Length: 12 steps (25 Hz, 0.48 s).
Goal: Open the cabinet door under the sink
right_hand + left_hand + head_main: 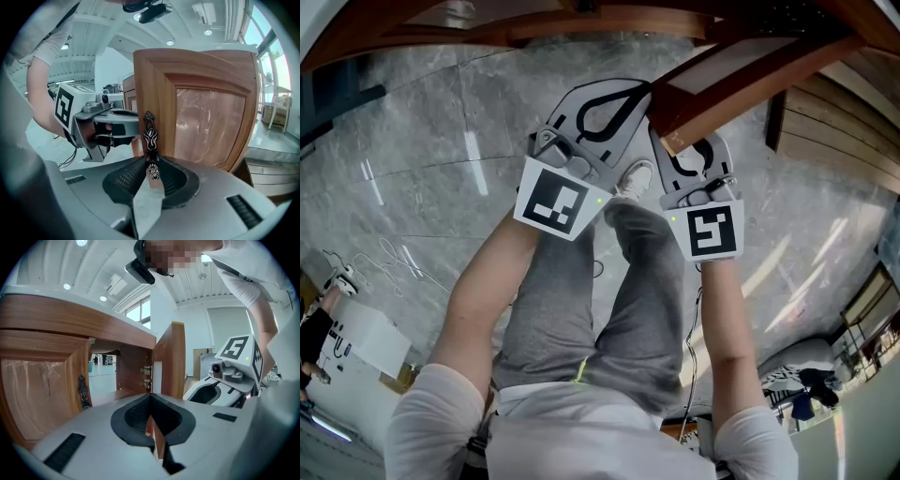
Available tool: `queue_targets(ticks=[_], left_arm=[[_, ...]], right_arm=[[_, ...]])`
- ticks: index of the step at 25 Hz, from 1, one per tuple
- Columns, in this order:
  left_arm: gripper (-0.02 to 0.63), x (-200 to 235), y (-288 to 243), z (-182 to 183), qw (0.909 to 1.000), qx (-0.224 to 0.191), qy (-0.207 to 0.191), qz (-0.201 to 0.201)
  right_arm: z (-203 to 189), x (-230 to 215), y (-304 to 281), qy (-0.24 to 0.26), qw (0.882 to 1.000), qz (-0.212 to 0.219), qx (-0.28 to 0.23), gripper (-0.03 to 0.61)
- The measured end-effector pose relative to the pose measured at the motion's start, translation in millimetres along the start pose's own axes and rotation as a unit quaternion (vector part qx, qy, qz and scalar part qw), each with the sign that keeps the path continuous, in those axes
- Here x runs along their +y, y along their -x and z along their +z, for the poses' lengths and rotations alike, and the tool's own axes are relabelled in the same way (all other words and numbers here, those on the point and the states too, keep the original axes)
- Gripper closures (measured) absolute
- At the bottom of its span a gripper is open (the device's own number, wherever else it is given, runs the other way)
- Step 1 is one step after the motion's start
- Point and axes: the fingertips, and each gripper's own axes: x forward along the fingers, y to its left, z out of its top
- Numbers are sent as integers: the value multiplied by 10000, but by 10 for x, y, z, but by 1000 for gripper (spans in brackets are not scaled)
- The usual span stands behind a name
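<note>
The wooden cabinet door (741, 67) stands swung out from the cabinet front (534, 21). My left gripper (623, 98) is shut on the door's free edge (171, 363), which runs between its jaws (152, 427). My right gripper (680, 150) is on the door's other face. There its jaws (151, 178) are shut on the lower end of the ornate dark metal handle (149, 138) beside the film-covered panel (211, 126). Each gripper shows in the other's view: right gripper (227, 378), left gripper (101, 123). The cabinet's inside (105, 376) shows open.
A second door (42, 394) with its own ornate handle (83, 392) stays closed to the left. Below me are a grey marble floor (422, 150), the person's legs (600, 300) and shoe (636, 176). Cables (384, 258) and a white box (361, 342) lie left; wooden slats (834, 122) right.
</note>
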Motion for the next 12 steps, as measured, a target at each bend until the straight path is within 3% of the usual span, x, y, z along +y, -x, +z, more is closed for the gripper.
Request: queue_targets(ticks=[12], left_arm=[[607, -290, -47, 9, 9995, 135, 82, -280]], right_arm=[[-45, -83, 500, -400, 9978, -505, -181, 483]])
